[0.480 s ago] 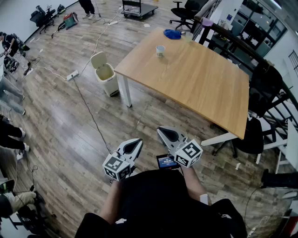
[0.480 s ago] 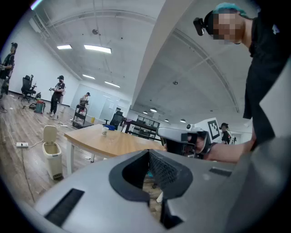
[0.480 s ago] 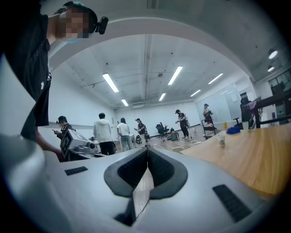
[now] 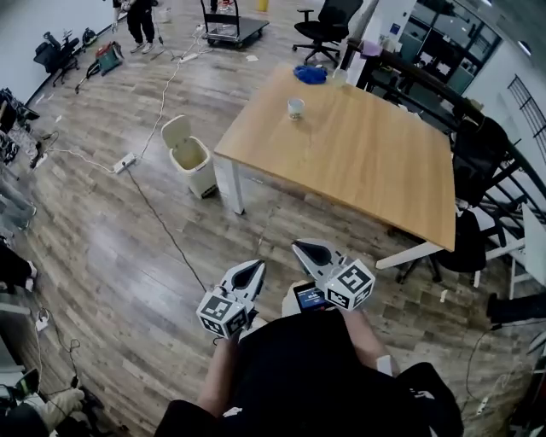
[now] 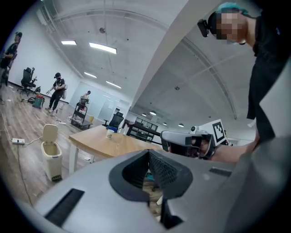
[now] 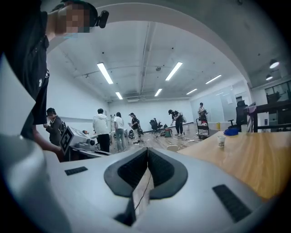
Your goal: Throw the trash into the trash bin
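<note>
A white paper cup (image 4: 295, 107) and a blue crumpled thing (image 4: 310, 74) lie on the far part of the wooden table (image 4: 358, 162). The cream trash bin (image 4: 189, 155) stands on the floor by the table's left corner, lid up. I hold both grippers close to my body, well short of the table. My left gripper (image 4: 253, 271) is shut and holds nothing; its pads meet at the tip (image 5: 148, 152). My right gripper (image 4: 304, 250) is shut too, with nothing between its pads (image 6: 147, 150). The cup (image 6: 221, 141) and bin (image 5: 51, 154) show far ahead in the gripper views.
A black cable (image 4: 162, 226) runs across the wooden floor past the bin to a power strip (image 4: 124, 161). Office chairs (image 4: 465, 247) stand at the table's right side. Several people (image 6: 107, 129) and a cart (image 4: 230, 26) are at the far end of the room.
The table and bin sit slightly lower and nearer in the head view. Both grippers keep their pose in front of my body.
</note>
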### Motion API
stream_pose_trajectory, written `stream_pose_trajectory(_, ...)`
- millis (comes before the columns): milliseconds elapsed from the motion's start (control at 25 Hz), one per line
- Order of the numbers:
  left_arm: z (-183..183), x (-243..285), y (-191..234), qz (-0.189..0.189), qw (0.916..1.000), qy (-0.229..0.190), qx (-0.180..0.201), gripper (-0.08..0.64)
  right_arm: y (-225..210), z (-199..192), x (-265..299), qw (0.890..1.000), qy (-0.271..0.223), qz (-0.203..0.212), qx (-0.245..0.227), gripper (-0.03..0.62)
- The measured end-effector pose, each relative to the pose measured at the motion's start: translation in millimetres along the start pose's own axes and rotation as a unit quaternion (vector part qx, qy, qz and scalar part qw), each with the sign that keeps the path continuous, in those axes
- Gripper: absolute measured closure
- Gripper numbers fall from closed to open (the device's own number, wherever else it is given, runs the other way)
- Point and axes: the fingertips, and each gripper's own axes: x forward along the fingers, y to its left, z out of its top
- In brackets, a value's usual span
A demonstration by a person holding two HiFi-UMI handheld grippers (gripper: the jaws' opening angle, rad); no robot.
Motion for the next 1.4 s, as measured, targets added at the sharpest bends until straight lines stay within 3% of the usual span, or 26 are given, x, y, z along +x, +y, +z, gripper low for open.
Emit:
stream_pose_trajectory(200,17.6,9.8,47.7,0.026,0.9996,-0.006,-0.005,0.554,-32.7,11.7,39.2,1.0,-0.005,-0.013,0.003,0.594)
stream_pose_trajectory(360,35.5,41.1,96.5,0.043,0.999,0.012,-0.007,0.554,-71.9,19.0,83.8,1.0,-0.012,-0.009,0.015,0.594)
stream_pose_trajectory(720,108.1,189.3,208.7,0.053,0.9986,0.002,0.002,0.554,-240.4,70.4,180.4,1.0,-0.014,0.002,-0.011,0.594)
stream_pose_trajectory(1080,145.1,320.4,232.0,0.009,0.999,0.041,0.011,0.554,-374.0,69.7,207.4,0.999,0.002,-0.019,0.038,0.594)
stream_pose_trajectory(1400,137.1,332.0,271.3,0.026,0.9972,0.07,0.004,0.554,-408.9,64.8,243.5,0.998,-0.015,-0.017,0.052,0.594)
